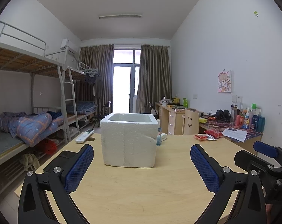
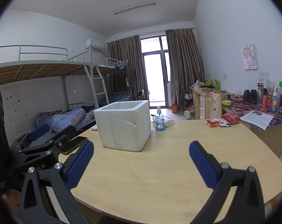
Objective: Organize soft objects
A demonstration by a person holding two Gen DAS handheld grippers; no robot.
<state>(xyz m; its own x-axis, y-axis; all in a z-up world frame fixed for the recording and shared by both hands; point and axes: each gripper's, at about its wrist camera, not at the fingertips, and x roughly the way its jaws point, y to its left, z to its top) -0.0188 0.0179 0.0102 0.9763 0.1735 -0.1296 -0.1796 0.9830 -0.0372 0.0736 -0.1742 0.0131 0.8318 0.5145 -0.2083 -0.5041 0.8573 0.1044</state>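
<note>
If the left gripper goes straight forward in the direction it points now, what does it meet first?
Most likely the white foam box. It stands on the table straight ahead of the open left gripper, with only bare tabletop between them.

Dorm room, metal bunk beds (image 1: 29,78) with ladder, rumpled quilt (image 1: 34,127), cluttered desks (image 1: 234,128), curtained balcony door (image 1: 126,78)
</note>
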